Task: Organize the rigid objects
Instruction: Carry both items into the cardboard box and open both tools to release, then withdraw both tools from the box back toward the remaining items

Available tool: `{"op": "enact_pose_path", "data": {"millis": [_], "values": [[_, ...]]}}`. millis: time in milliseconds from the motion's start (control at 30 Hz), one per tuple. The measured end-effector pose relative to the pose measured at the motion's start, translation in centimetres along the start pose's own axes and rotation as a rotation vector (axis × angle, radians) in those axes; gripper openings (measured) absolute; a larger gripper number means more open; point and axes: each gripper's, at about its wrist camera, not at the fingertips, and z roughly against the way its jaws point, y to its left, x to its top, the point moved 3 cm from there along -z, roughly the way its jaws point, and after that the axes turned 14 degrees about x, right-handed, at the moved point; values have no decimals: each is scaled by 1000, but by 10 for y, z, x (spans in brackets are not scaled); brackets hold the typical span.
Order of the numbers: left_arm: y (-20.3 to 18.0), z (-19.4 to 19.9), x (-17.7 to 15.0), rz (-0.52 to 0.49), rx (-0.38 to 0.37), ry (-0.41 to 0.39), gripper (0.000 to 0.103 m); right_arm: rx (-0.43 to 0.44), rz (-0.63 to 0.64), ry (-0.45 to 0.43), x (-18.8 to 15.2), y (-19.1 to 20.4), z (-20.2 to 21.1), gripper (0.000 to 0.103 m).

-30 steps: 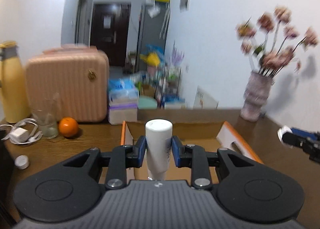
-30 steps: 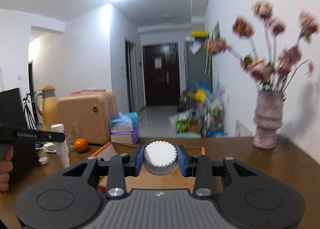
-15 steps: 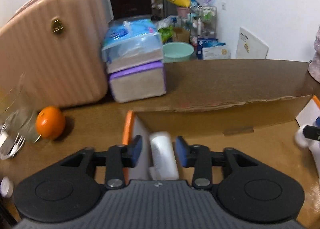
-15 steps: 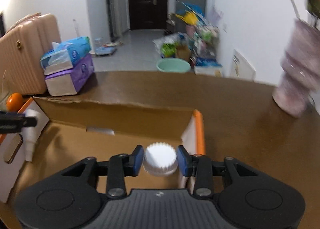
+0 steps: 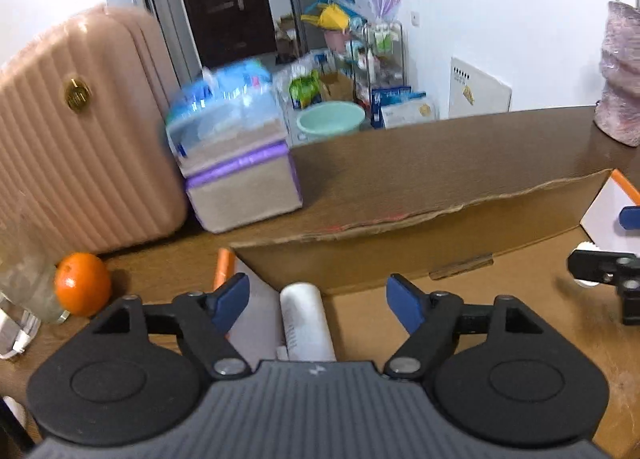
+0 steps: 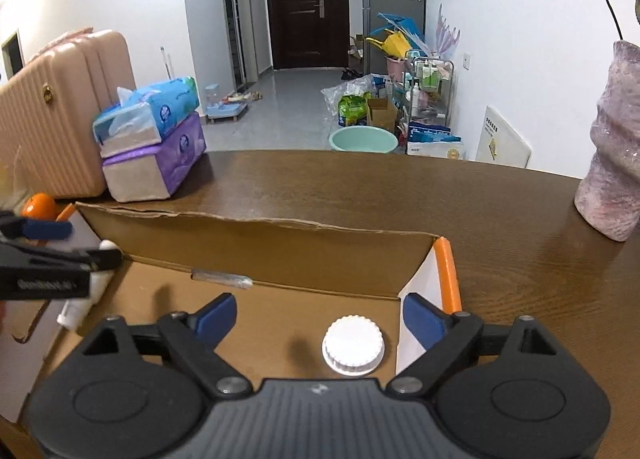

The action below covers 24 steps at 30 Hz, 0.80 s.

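An open cardboard box [image 5: 400,235] [image 6: 280,255] with orange-edged flaps sits on the brown table. A white tube [image 5: 306,325] lies inside it at its left end, between the blue pads of my left gripper [image 5: 322,301], whose jaws are opening and do not touch it. In the right wrist view the same white tube [image 6: 86,295] shows beside the left gripper [image 6: 48,255]. A white ribbed-cap jar [image 6: 353,345] stands on the box floor at its right end. My right gripper [image 6: 320,317] is over it, jaws opening, pads clear of the cap. The right gripper [image 5: 608,263] shows in the left wrist view.
A pink suitcase [image 5: 68,139] [image 6: 52,115], stacked tissue packs [image 5: 236,163] [image 6: 156,143] and an orange [image 5: 82,283] [image 6: 38,205] stand behind and left of the box. A glass [image 5: 24,279] and white cable [image 5: 16,335] lie far left. A pink vase [image 6: 614,155] stands at the right.
Both grippers came down into the box and opened. The white tube left the left pads and now lies in the box. The jar left the right pads and stands on the floor.
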Motion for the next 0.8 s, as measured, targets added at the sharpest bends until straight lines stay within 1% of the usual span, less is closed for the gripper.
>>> {"op": "enact_pose_path", "data": {"millis": [33,67,100,167,200,267,333,400,467,533,700,800], "values": [[0,10,0,-20,13,-12,87,-15,-5,4,0,2,5,90],[2,24,1,-34,38,-31,88,-28,-12,-3,1,5,13,90],[4,38,0,-41,49,-53,91,-27,-18,-18,0,6,22,90],[15,67,0,-51,56,-90,95,3,-32,-43,-1,14,46,90],[20,79,0,-47,58,-94,96,4,-35,-46,-2,17,56,90],[35,104,1,-26,51,-103,96,-25,-25,-51,-3,27,79,90],[52,128,-1,0,64,-127,99,-58,-7,-58,-7,37,109,90],[70,151,-6,37,80,-152,100,-65,6,-72,-12,46,139,92],[86,172,-15,61,87,-168,100,-73,18,-90,-19,54,166,98],[100,191,-25,83,85,-186,101,-96,18,-119,-27,61,193,99],[127,231,-54,145,53,-232,103,-111,12,-176,-53,78,238,100],[137,257,-77,190,52,-284,103,-117,33,-271,-75,94,265,100]]}}
